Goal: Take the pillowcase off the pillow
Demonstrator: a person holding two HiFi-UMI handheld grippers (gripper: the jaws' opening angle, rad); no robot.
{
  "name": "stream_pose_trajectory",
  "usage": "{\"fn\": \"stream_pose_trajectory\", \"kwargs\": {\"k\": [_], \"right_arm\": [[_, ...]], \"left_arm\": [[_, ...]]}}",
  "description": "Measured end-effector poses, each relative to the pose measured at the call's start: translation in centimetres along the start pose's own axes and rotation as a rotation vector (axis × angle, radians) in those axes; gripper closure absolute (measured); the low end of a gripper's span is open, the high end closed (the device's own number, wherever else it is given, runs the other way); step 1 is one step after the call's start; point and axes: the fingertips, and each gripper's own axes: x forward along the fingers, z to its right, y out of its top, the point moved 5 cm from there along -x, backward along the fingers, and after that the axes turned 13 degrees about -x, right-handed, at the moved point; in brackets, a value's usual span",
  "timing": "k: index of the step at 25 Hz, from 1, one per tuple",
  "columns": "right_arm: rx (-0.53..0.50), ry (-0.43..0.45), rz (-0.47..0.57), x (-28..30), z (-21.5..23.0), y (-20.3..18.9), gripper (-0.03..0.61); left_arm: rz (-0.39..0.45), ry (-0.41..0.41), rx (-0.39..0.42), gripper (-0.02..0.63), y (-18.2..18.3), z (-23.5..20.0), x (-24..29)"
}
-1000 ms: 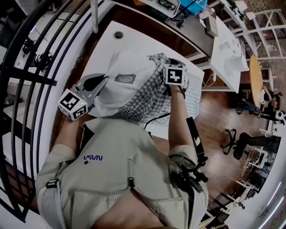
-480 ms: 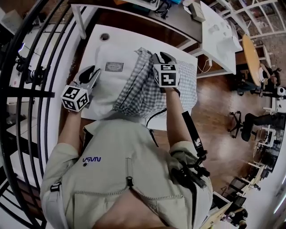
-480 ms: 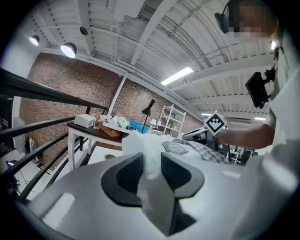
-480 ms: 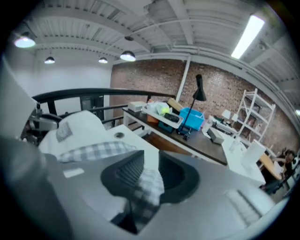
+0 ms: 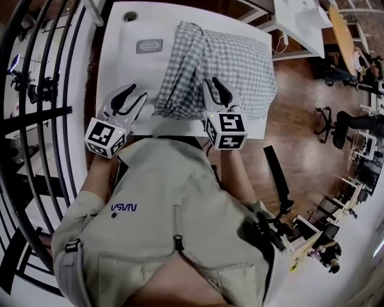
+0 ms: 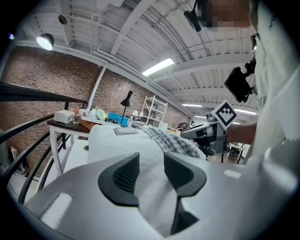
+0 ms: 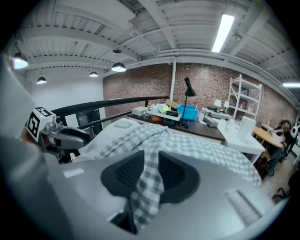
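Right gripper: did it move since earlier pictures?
Yes: right gripper pulled back to the table's near edge; its jaws have just been opening, pillowcase between them.

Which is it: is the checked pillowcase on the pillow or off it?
Largely off: the white pillow lies bare, the checked pillowcase bunched beside it. Whether an end is inside, cannot tell.

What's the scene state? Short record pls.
table: white, bears pillow
pillow: white, left part bare, label up
case: checked, at pillow's right; on or off unclear
left gripper: jaws just opening, apart, pillow between
right gripper: jaws just opened, apart, case fold between
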Motion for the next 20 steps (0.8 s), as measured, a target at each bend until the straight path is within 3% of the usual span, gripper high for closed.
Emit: {"fn": "stream_pose_trajectory", "kwargs": {"k": [3,7,14,20], "right_arm": [[-0.003,0.042,0.014,-2.0,-1.2,-0.5,0.482],[-0.018,0.162,0.045,-3.8,-3.1,-1.9,0.482],[-0.116,0.385,0.061,-5.0,-7.9,-5.6,0.471],[-0.183,0.417,-0.036,-4.2,-10.4,-8.0,0.471]], "left_arm": [[-0.024,0.036,-0.018,0.464,-0.9,1.8,-0.2],[-0.056,0.115,-0.022,0.453,-2.9,4.4,-1.1],[-0.117,0.315,0.013,0.402,-7.0,4.8,-2.8],[-0.204,0.321,0.087,0.380,-9.5,4.1,-1.5]]}}
